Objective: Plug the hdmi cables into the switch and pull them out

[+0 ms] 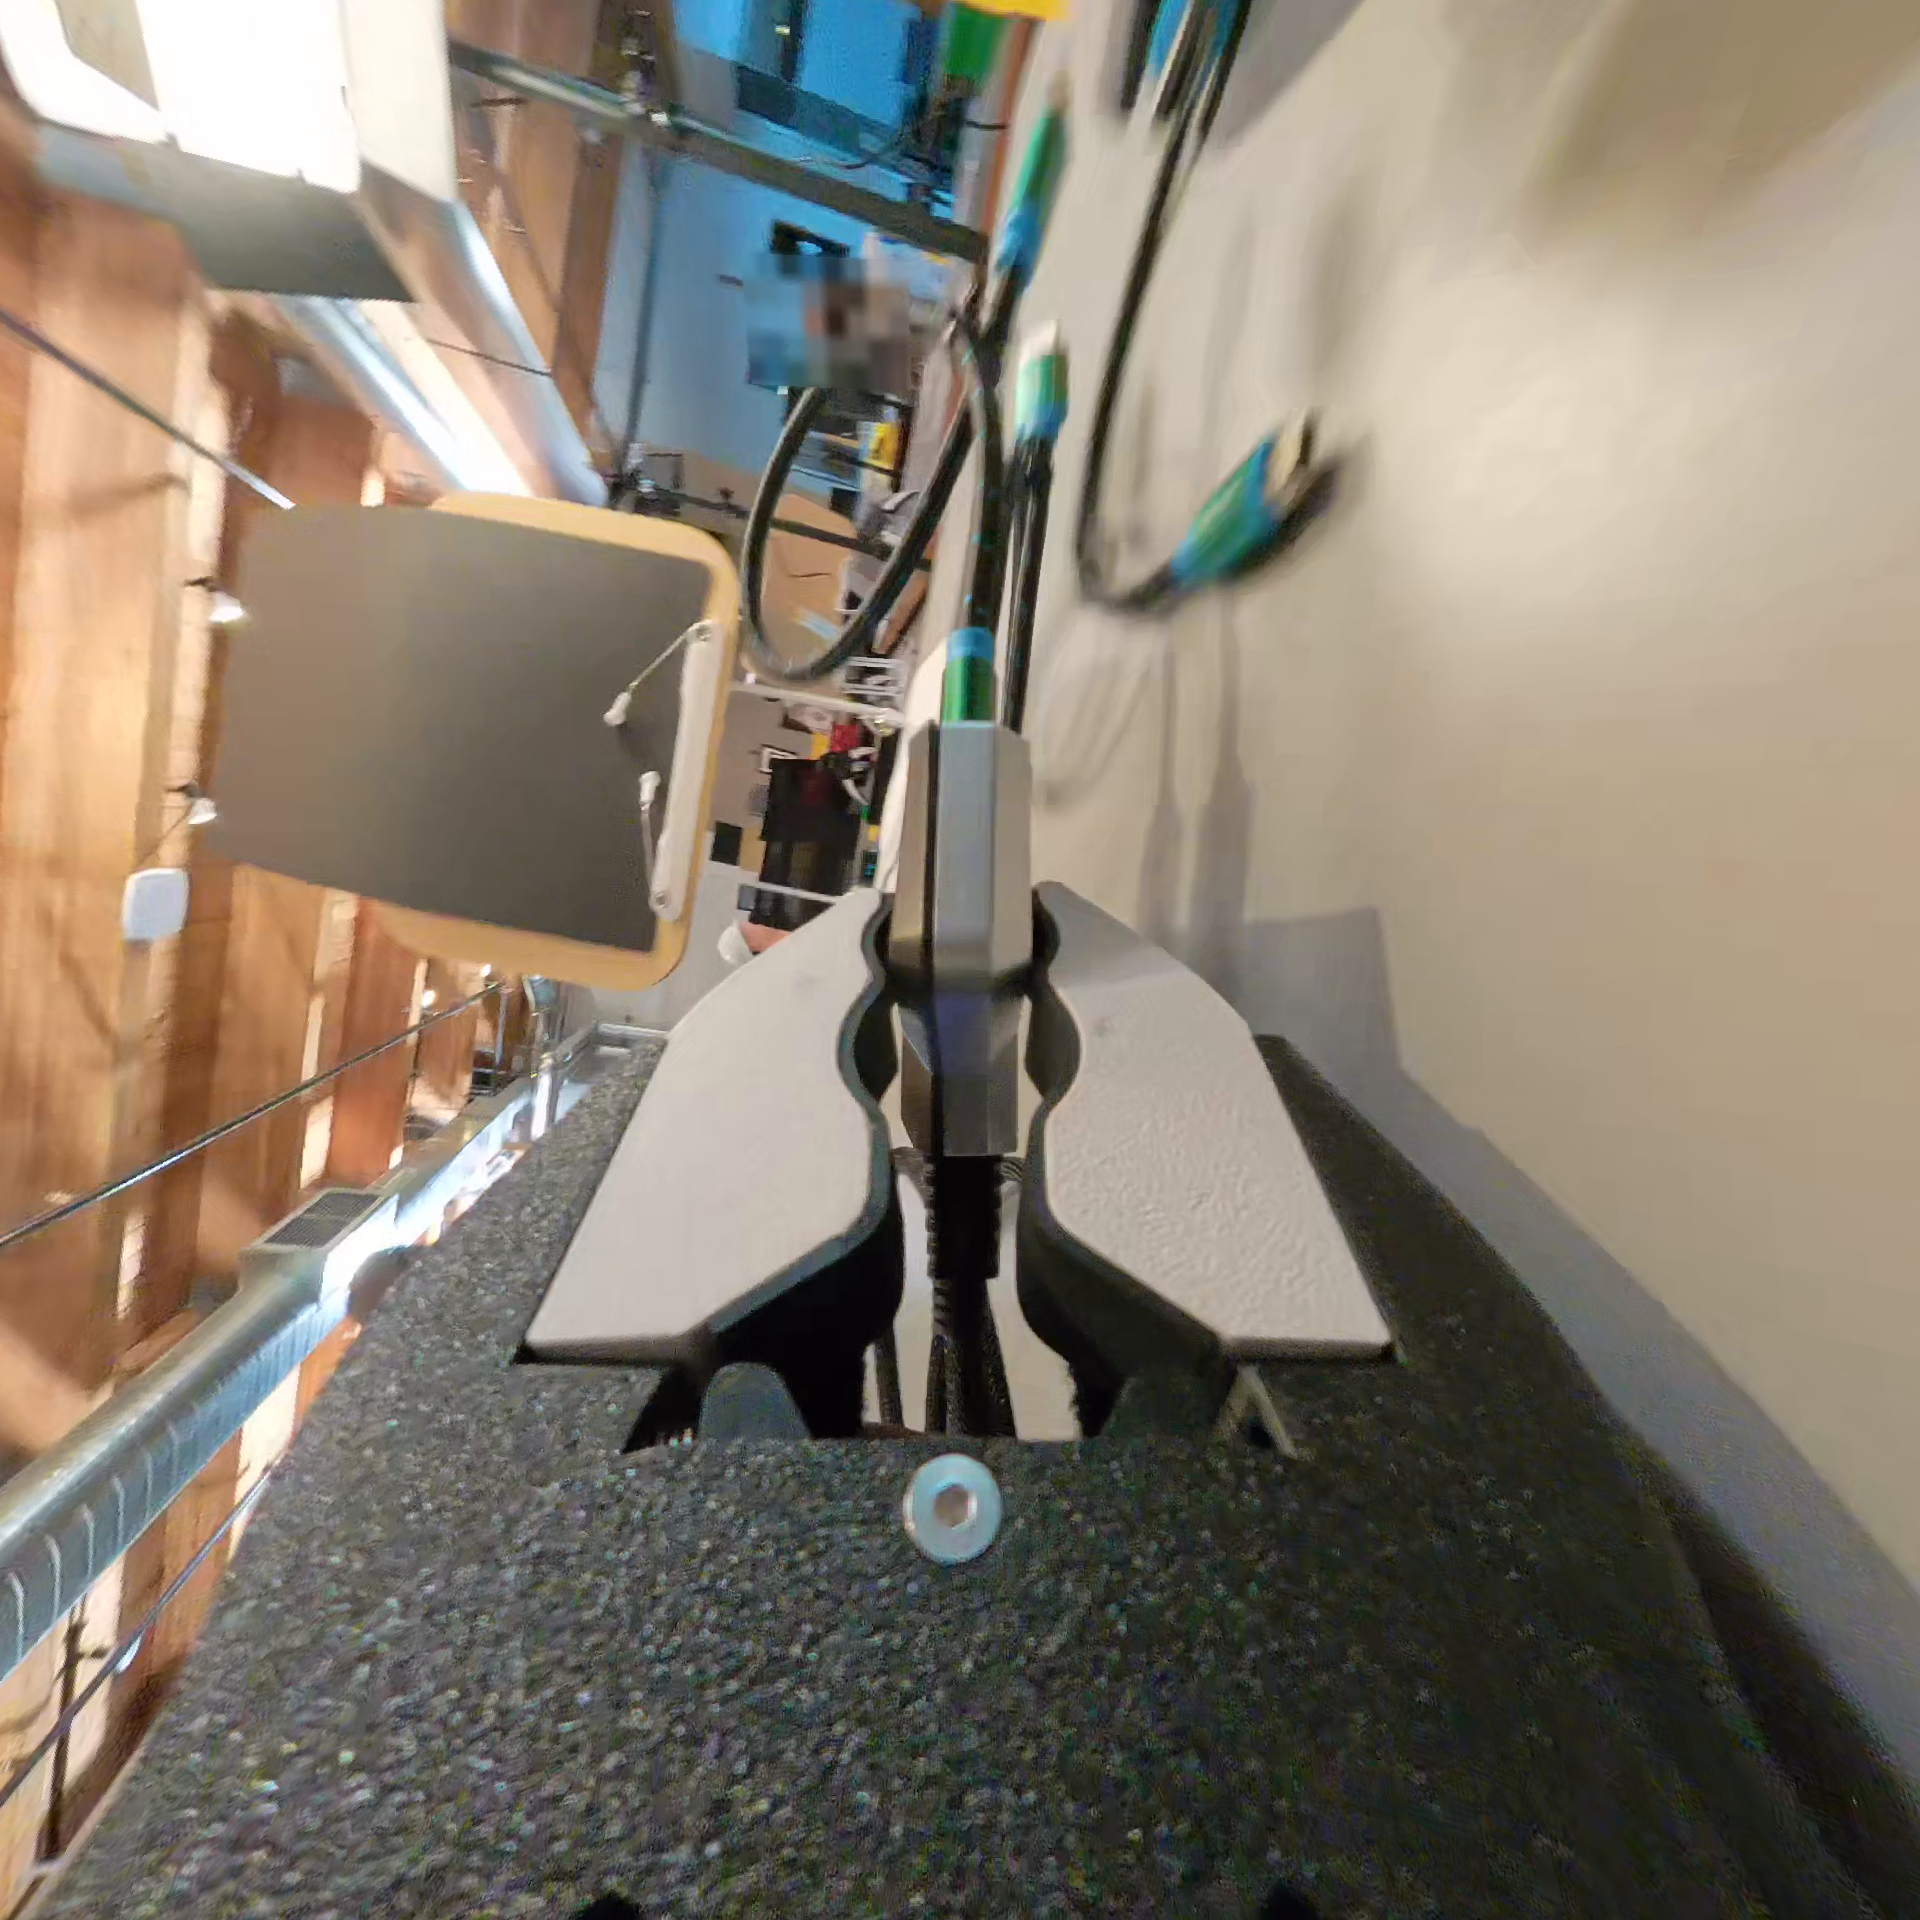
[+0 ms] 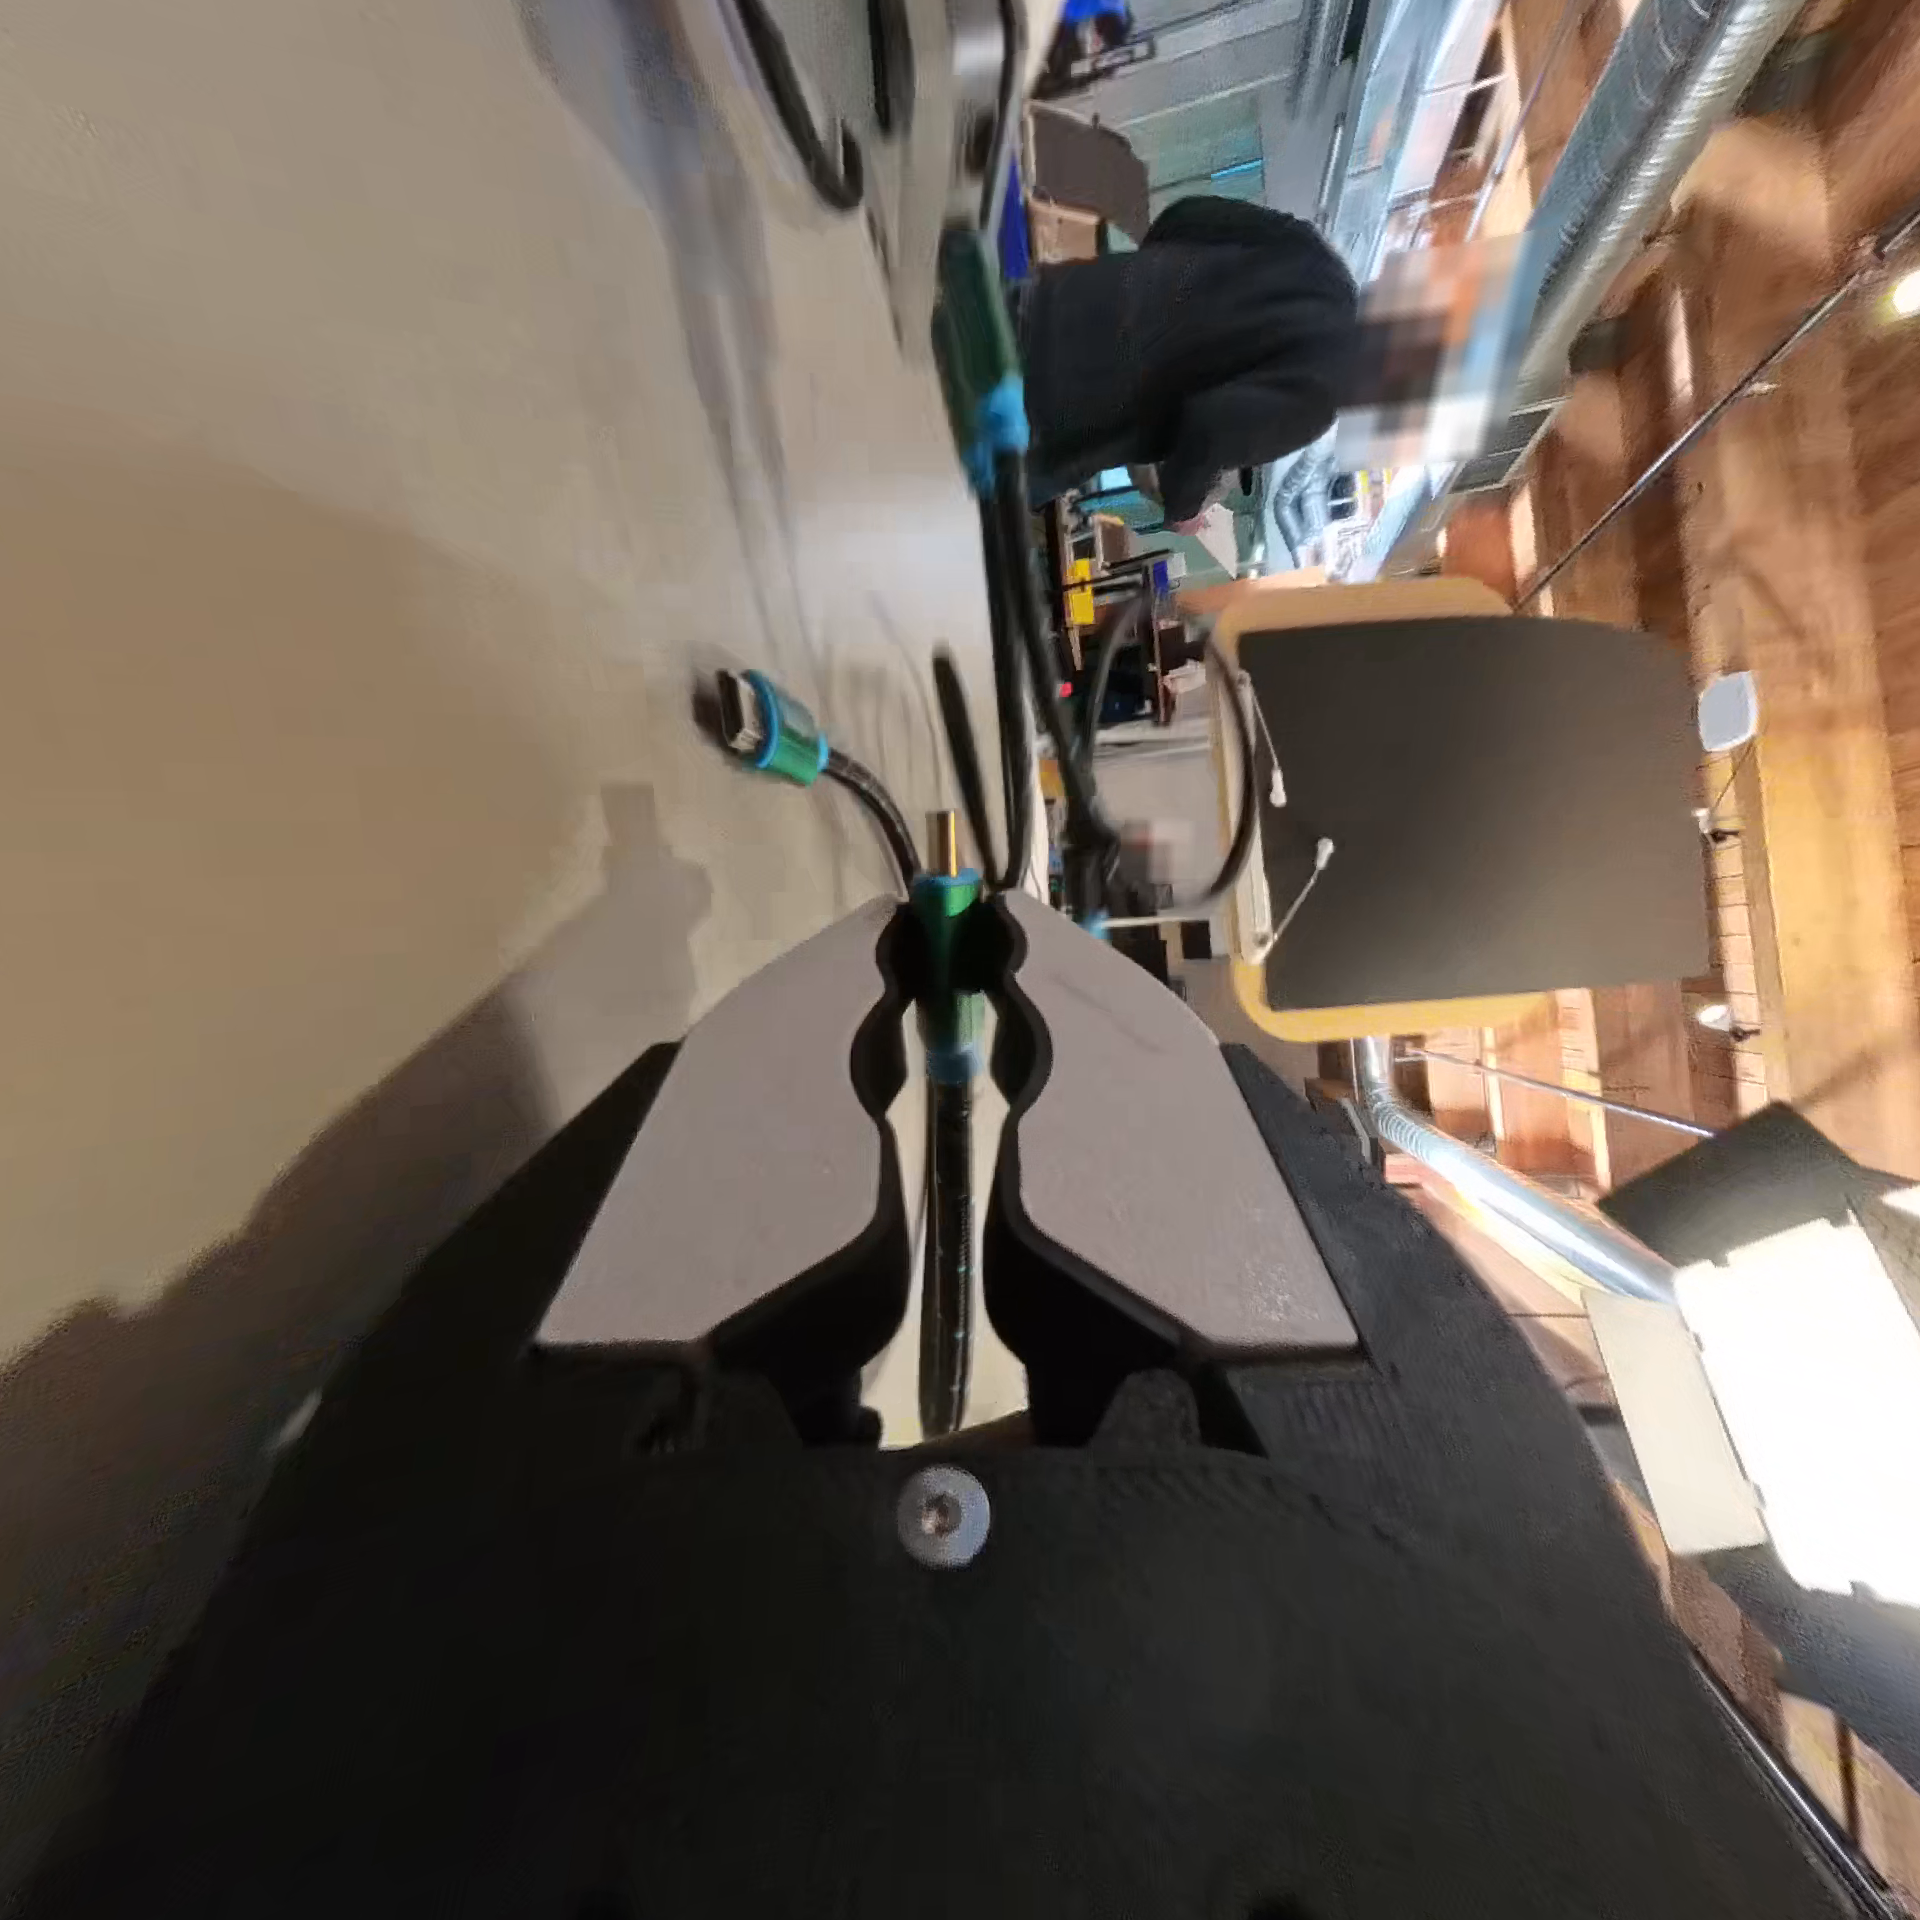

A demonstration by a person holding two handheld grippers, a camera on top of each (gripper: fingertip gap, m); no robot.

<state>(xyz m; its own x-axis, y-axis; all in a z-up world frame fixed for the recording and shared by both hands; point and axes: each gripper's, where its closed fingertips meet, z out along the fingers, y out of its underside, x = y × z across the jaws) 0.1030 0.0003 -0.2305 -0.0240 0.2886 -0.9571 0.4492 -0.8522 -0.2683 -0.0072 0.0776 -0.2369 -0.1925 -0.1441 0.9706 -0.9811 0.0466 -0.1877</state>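
My left gripper (image 1: 961,920) is shut on a grey metal HDMI switch (image 1: 961,831), held on edge above the cream table (image 1: 1558,727). A green HDMI plug (image 1: 966,681) sits at the switch's far end, and a braided cable (image 1: 956,1247) leaves its near end between the jaws. My right gripper (image 2: 951,914) is shut on another green HDMI plug (image 2: 943,940); its gold tip (image 2: 940,842) points forward and its black cable (image 2: 948,1247) runs back between the jaws. A loose green plug (image 2: 774,740) lies on the table ahead.
More green plugs (image 1: 1242,520) (image 1: 1042,384) and looping black cables (image 1: 1122,312) lie on the table. A wood-rimmed chair with black padding (image 1: 447,727) (image 2: 1455,810) stands beyond the table edge. A person in a dark hoodie (image 2: 1184,343) is farther off. Some 15 cm of space lies between my two pairs of fingers.
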